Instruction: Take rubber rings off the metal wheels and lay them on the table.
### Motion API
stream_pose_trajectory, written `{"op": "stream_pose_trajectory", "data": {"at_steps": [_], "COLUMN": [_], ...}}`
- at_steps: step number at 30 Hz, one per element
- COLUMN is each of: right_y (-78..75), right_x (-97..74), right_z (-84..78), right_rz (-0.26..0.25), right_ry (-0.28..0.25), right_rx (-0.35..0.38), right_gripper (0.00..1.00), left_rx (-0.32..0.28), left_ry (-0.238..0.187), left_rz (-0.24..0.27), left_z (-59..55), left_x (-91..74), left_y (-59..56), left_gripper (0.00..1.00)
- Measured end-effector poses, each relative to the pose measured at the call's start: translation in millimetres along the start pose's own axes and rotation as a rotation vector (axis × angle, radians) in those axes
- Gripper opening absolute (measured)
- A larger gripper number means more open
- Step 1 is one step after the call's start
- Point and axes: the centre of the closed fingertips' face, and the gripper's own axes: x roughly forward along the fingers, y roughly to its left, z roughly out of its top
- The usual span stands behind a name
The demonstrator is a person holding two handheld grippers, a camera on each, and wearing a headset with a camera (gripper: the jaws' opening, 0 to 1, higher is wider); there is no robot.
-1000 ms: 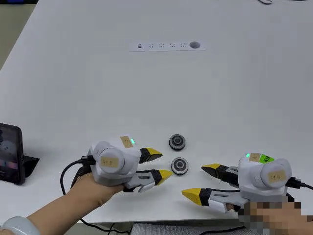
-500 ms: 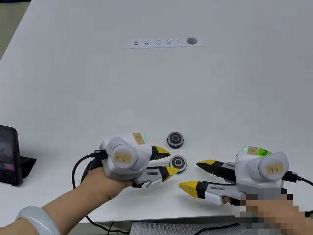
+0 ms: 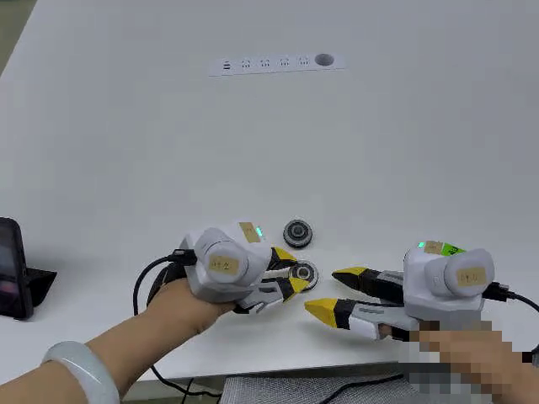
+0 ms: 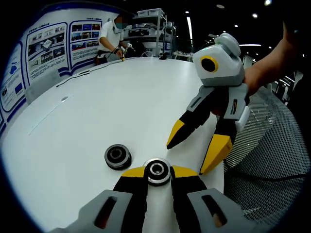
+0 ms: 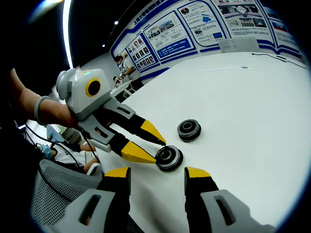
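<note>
Left gripper point(image 3: 292, 271) has slid fwd and to the right since a sec ago, and its yellow tips, which sat short of the near wheel point(image 3: 303, 273) then, now sit on either side of it. Seen from the left gripper view, both tips press against the wheel's rim, so it's clamped, still flat on the table point(image 3: 253, 151). Right gripper point(image 3: 324, 290) is just beside it on the other side, jaws spread wide w/ nothing between them, tips pointing at the same wheel but not touching it. Far wheel point(image 3: 297, 233) lies flat a bit further out, apart from both grippers, w/ a black band point(image 4: 107, 157) round its rim. Dark phone point(image 3: 10, 269) stands at the left edge. White power strip point(image 3: 274, 63) lies well beyond, near the far side.
</note>
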Motion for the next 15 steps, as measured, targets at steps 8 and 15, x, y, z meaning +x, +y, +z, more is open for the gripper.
{"op": "stream_pose_trajectory", "data": {"at_steps": [8,15], "right_y": [-0.9,-2.6], "right_x": [1.2,1.6], "right_z": [-0.1,1.0], "right_rz": [0.003,0.003], "right_ry": [-0.012,-0.023], "right_rx": [0.020,0.035], "right_gripper": [0.45,0.45], "left_rx": [0.030,0.035], "left_ry": [0.023,0.030], "left_rz": [0.005,-0.001], "left_z": [-1.7,-3.7], "left_x": [5.7,7.0], "left_y": [1.7,2.0], "left_gripper": [0.17,0.15]}}
